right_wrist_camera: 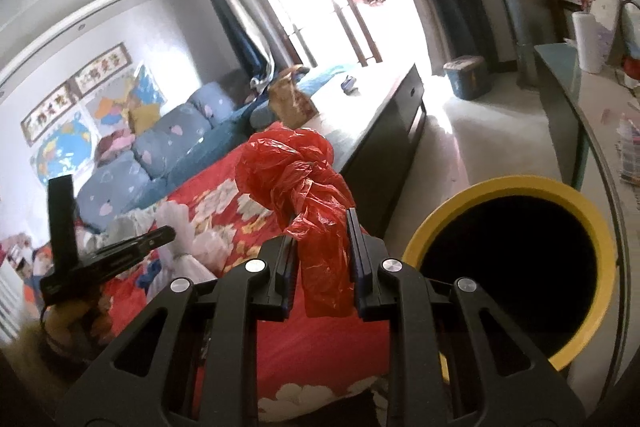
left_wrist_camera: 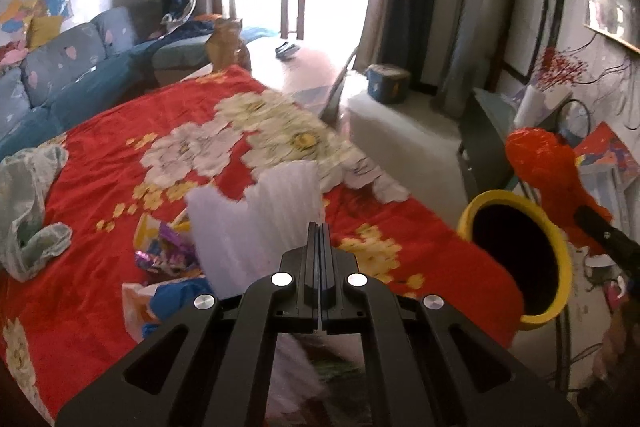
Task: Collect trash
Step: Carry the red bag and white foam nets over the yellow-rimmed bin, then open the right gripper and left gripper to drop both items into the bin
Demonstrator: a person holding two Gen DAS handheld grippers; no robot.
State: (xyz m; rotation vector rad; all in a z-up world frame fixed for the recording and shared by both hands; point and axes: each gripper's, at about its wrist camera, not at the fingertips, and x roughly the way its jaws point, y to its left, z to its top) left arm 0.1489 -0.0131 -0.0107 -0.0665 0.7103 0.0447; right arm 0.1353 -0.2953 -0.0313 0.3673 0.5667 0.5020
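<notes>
My left gripper [left_wrist_camera: 319, 227] is shut on a white foam sheet [left_wrist_camera: 256, 223] and holds it above the red flowered bedspread [left_wrist_camera: 100, 163]. My right gripper [right_wrist_camera: 322, 223] has its jaws apart, with a crumpled red plastic bag [right_wrist_camera: 296, 167] hanging between the fingers; the same bag [left_wrist_camera: 540, 159] shows in the left wrist view above the yellow-rimmed bin [left_wrist_camera: 520, 259]. In the right wrist view the bin [right_wrist_camera: 512, 267] stands just right of the gripper, beside the bed. Snack wrappers [left_wrist_camera: 164, 251] and a pale plastic bag [left_wrist_camera: 28, 211] lie on the bedspread.
A blue sofa [left_wrist_camera: 60, 75] lines the left wall. A low table [left_wrist_camera: 296, 67] stands beyond the bed. A blue pot [left_wrist_camera: 387, 83] sits on the floor near the curtains. A glass-topped console [right_wrist_camera: 572, 87] runs along the right wall.
</notes>
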